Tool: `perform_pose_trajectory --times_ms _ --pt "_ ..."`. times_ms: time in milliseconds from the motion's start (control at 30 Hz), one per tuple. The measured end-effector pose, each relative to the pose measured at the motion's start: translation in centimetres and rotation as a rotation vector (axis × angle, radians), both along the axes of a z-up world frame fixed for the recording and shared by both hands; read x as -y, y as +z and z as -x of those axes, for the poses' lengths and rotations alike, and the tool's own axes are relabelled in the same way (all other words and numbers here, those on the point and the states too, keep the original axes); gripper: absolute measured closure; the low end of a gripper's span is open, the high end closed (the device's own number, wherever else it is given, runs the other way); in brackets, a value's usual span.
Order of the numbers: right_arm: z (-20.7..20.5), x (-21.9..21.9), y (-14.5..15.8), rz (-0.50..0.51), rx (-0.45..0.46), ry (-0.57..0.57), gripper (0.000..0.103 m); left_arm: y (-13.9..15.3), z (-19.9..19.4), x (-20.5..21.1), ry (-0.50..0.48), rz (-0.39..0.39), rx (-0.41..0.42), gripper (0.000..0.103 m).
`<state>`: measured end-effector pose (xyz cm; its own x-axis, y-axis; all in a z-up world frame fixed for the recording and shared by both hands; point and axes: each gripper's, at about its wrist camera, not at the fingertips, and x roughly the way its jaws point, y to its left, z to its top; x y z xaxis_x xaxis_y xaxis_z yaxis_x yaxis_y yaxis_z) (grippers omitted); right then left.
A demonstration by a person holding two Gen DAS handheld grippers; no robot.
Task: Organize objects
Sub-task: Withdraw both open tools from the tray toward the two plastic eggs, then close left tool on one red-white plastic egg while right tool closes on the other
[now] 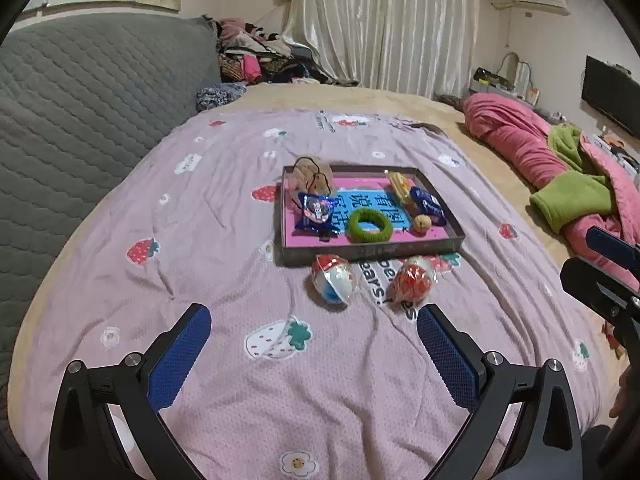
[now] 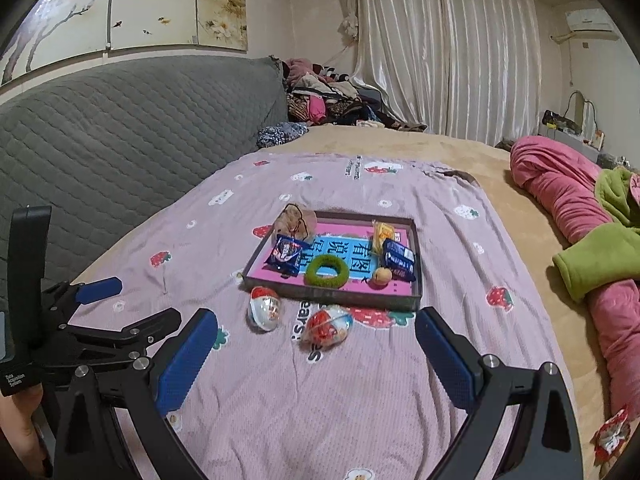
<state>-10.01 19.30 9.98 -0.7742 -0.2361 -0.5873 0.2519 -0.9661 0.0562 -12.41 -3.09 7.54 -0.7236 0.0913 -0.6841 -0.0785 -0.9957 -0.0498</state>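
A shallow dark tray [image 1: 372, 251] [image 2: 332, 300] with a pink and blue bottom lies on the pink strawberry bedspread. In it are a green fuzzy ring [image 1: 370, 225] [image 2: 326, 271], two blue snack packets [image 1: 316, 213] [image 1: 428, 200], a yellow packet [image 1: 400, 184], a small round peach-like thing [image 1: 422, 223] and a brown plush toy [image 1: 310, 176]. Two egg-shaped wrapped toys [image 1: 334, 282] [image 1: 412, 285] lie just in front of the tray, also in the right wrist view [image 2: 265, 307] [image 2: 326, 326]. My left gripper [image 1: 314, 328] is open and empty, short of the eggs. My right gripper [image 2: 316, 334] is open and empty, its fingers either side of the right egg's near end.
A grey quilted headboard [image 1: 88, 112] stands at the left. Pink and green bedding [image 1: 560, 168] is heaped at the right. A clothes pile [image 1: 260, 56] and curtains are at the back. A small red wrapper [image 2: 610, 434] lies near the bed's right edge.
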Motion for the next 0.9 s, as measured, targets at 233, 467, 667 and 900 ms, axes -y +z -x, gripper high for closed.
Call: perform_pose_trajectory --times_ms 233,467,667,900 --pt "0.0 -0.1 -1.3 0.000 0.023 -0.013 0.003 -1.0 0.0 -0.3 -0.012 0.019 0.011 0.000" --pt "0.6 0.0 -2.7 -0.001 0.051 -0.017 0.003 -2.7 0.4 -0.3 -0.006 0.020 0.035 0.000" --pt "1.2 0.4 -4.0 -0.005 0.081 -0.021 0.003 -4.1 1.1 -0.4 -0.008 0.022 0.056 0.000" --pt "2.1 0.6 -5.2 0.006 0.107 -0.025 0.003 -5.7 1.8 -0.8 -0.019 0.028 0.072 0.000"
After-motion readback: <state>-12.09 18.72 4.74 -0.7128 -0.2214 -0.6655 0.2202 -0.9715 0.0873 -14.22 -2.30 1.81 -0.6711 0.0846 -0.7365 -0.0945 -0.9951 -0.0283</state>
